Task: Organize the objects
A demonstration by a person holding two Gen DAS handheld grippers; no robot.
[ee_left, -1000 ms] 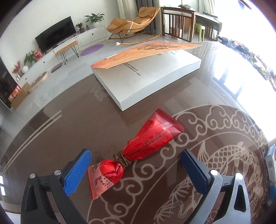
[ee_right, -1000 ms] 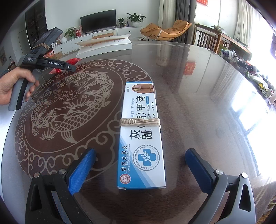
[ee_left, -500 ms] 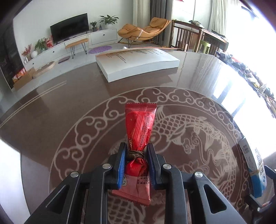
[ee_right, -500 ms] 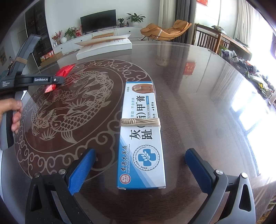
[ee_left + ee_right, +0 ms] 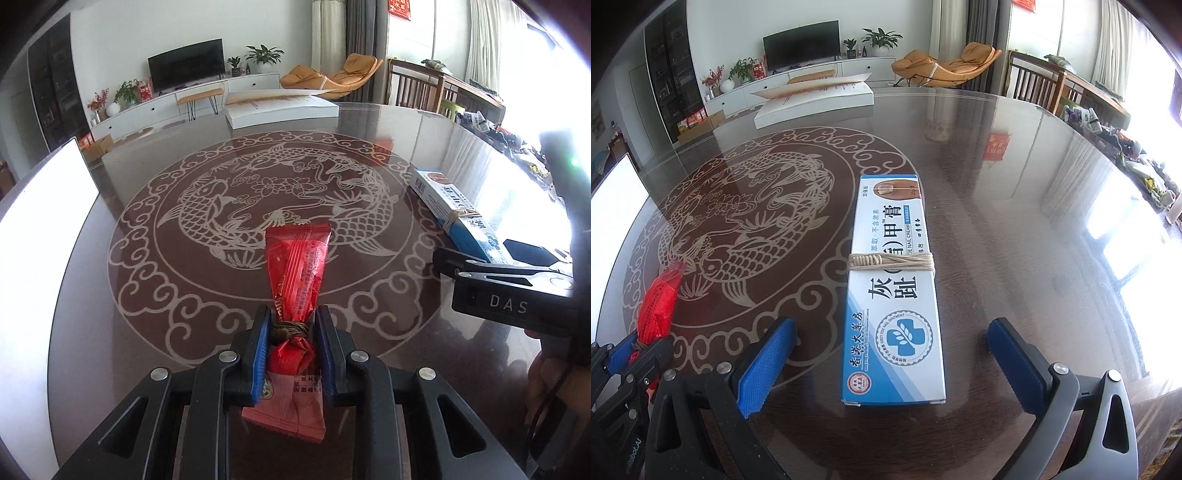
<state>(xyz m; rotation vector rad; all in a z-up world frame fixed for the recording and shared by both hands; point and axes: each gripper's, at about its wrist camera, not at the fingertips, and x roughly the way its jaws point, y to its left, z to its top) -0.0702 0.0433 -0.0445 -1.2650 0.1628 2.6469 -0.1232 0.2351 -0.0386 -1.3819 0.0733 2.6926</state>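
Observation:
My left gripper (image 5: 291,332) is shut on a red snack packet (image 5: 297,273) at its string-tied waist and holds it above the dark glass table (image 5: 147,295). The packet (image 5: 657,306) and the left gripper (image 5: 631,354) also show at the lower left of the right wrist view. My right gripper (image 5: 892,358) is open, its blue pads either side of the near end of a blue and white ointment box (image 5: 892,280) tied with string, apart from it. The box (image 5: 454,210) lies flat at the right of the left wrist view.
A large white flat box (image 5: 812,101) with an orange sheet on it lies at the table's far edge. A bright white panel (image 5: 40,229) stands at the left edge. The table's middle carries an inlaid fish pattern (image 5: 266,195). Clutter lines the far right side (image 5: 1126,147).
My left gripper closed on the red packet, lifted it and carried it back toward the near left of the table, close to my right gripper. The right gripper and box stayed still.

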